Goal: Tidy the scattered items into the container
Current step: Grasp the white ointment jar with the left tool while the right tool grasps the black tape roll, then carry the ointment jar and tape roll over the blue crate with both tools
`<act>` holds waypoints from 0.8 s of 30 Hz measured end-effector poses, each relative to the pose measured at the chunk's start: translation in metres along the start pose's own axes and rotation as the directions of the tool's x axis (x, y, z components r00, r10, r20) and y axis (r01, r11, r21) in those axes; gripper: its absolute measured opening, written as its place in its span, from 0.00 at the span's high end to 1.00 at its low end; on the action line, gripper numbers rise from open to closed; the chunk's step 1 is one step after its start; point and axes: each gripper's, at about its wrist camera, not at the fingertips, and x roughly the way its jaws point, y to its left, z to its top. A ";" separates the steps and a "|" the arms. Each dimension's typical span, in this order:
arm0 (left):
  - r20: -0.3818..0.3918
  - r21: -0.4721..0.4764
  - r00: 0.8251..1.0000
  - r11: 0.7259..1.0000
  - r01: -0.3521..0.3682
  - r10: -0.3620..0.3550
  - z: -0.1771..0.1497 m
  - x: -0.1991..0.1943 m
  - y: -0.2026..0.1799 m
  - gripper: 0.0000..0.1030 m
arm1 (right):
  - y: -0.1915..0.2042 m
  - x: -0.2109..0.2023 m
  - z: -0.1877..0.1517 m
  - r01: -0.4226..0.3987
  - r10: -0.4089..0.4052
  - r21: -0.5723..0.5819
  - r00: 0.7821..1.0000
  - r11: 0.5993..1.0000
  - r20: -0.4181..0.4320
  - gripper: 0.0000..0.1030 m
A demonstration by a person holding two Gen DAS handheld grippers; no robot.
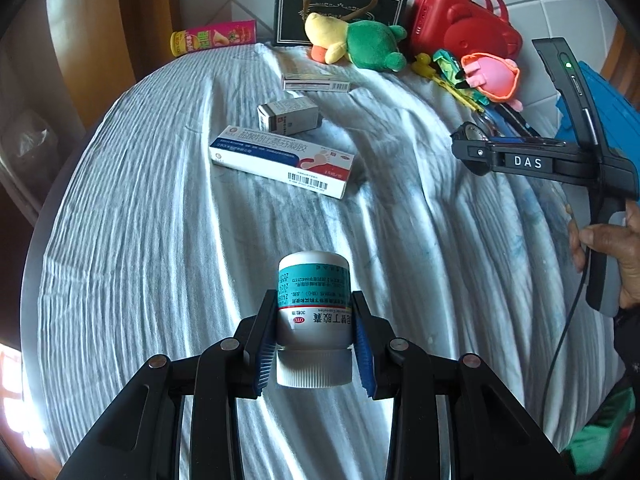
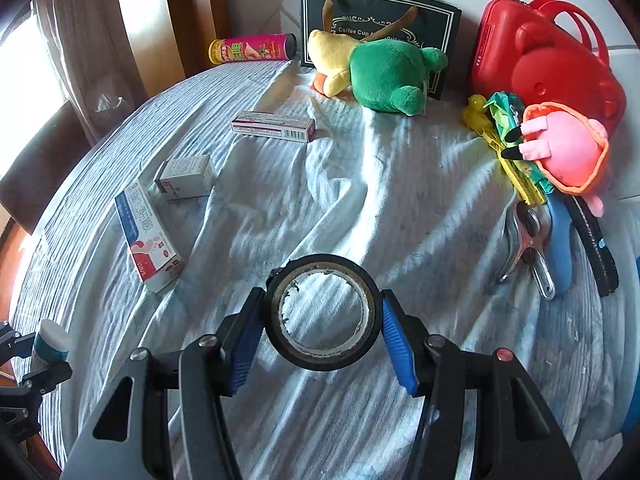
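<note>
Two tools are both clamped on loads above the wrinkled white cloth [image 2: 360, 200]. The left tool [image 1: 314, 344] pinches a smooth white plastic bottle [image 1: 314, 308] with a teal label and a ribbed cap, cap toward the camera. The right tool [image 2: 320, 334] grips a round black tape roll [image 2: 322, 314] by its outer rim; its inner core looks ragged. Both tools have ribbed blue pads.

Beyond the bottle three cardboard boxes lie flat on the cloth: a long blue-and-white one [image 1: 282, 164] nearest, a small grey one [image 1: 288, 114] behind it, a slim one [image 1: 316, 82] farther still. Behind these sit a green-and-yellow plush [image 1: 356, 44], a black paper bag [image 1: 340, 8] partly hidden by it, and a pink chip can [image 1: 214, 38] on its side. Right of the plush are a glossy red case [image 1: 464, 26], a pink plush [image 1: 494, 78], and a metal clamp [image 2: 524, 240] among half-covered things hard to tell apart. A blue shape [image 1: 612, 104] is cut off at the frame edge.
</note>
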 end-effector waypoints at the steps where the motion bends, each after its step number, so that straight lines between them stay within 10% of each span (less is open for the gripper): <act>1: 0.003 0.004 1.000 1.000 0.003 -0.003 0.001 -0.002 -0.002 0.68 | 0.000 -0.003 -0.001 -0.001 0.001 0.004 1.000 1.000 0.001 0.46; 14: 0.133 0.175 0.985 0.981 0.087 -0.111 0.050 -0.063 -0.067 0.68 | -0.013 -0.100 -0.027 0.044 -0.052 0.098 0.996 0.994 0.078 0.46; 24: 0.241 0.364 0.932 0.916 0.172 -0.271 0.094 -0.125 -0.154 0.68 | -0.046 -0.218 -0.049 0.169 -0.219 0.241 0.955 0.956 0.201 0.46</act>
